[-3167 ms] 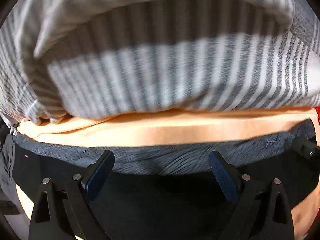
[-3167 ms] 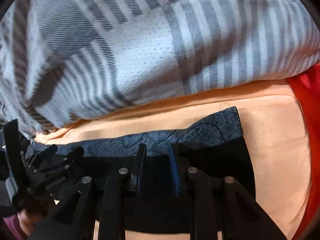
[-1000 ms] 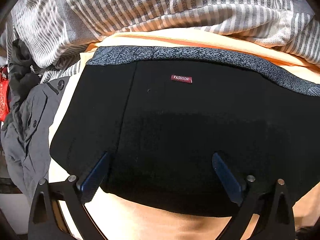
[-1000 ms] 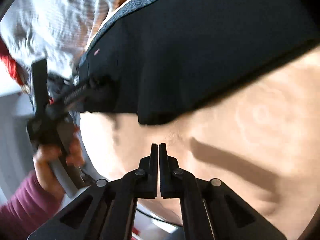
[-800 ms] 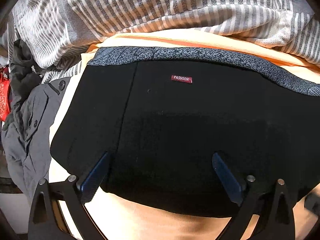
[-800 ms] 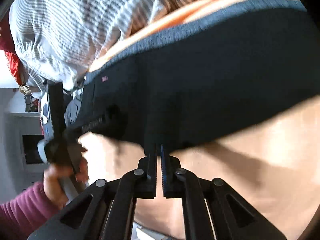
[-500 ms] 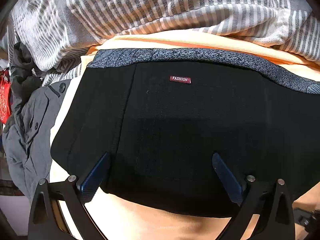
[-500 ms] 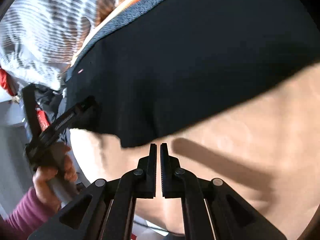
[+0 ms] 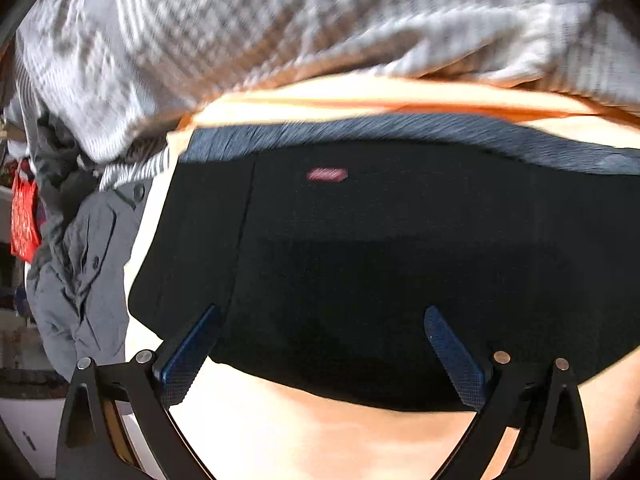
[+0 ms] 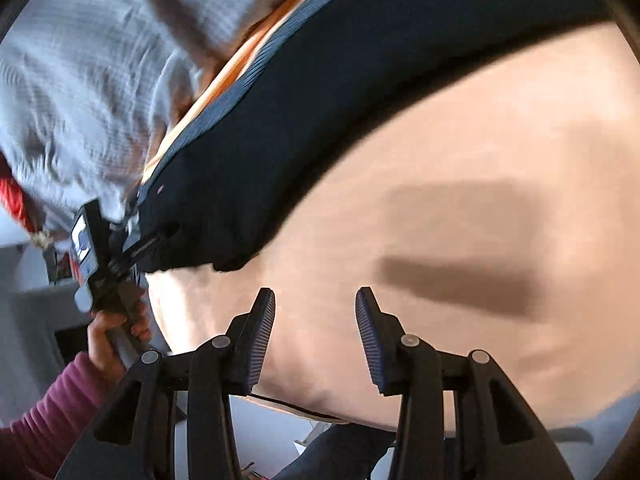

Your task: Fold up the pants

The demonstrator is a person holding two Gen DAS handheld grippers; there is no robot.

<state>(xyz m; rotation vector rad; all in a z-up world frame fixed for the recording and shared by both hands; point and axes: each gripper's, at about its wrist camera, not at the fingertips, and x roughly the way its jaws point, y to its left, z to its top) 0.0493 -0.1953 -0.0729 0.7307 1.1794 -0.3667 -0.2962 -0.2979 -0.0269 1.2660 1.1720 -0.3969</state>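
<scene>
Since a second ago our right gripper (image 10: 315,334) has swung off the pants' edge and out over bare sheet, and its jaws, then pressed together, have just been opening; they stand apart now with nothing between them. Our left gripper (image 9: 320,354) has drifted only a little; its jaws are wide apart over the near hem, clamping nothing.

Out from the tongs, the black pants (image 9: 380,264) lie flat in a folded rectangle on the peach sheet (image 10: 460,160), their grey waistband (image 9: 400,132) toward the striped blanket (image 9: 280,20). A grey jacket (image 9: 84,280) is heaped to the left.

We judge that one fold is laid and both tools are between grips. Next, we think, each gripper needs to find an edge or corner of the pants and close on it for another fold.

A small red label (image 9: 327,175) sits below the waistband; it is too blurred now to read.
</scene>
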